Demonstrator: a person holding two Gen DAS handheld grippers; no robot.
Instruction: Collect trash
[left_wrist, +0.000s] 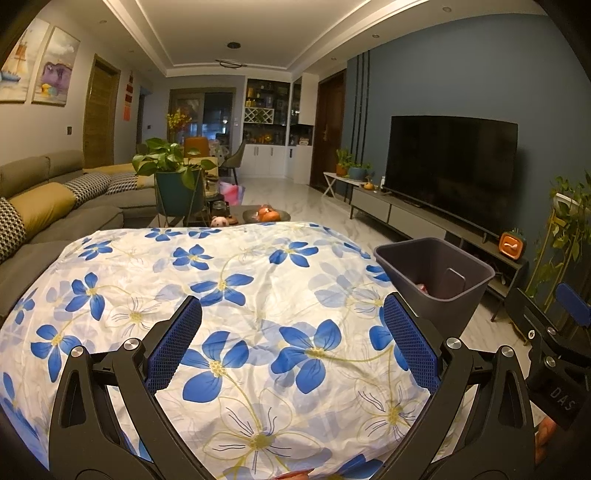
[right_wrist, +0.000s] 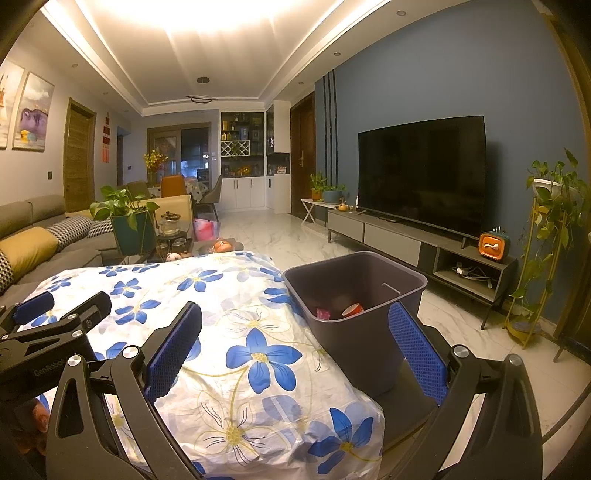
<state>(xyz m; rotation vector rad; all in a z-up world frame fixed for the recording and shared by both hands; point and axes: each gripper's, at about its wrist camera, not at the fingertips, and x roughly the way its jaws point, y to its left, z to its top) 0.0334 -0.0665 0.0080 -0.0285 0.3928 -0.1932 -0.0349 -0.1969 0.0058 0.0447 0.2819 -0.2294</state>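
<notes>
Grey bin (right_wrist: 356, 317), upright, holding trash (right_wrist: 352, 309)

Both tools share one build. The left gripper (left_wrist: 291, 347) has black angular arms with triangular cut-outs, round silver screws at the joints and blue mesh-textured pads (left_wrist: 173, 349). The right gripper (right_wrist: 295, 354) looks the same; its body carries white "DAS" lettering, the left one's "GenRobot".
</notes>
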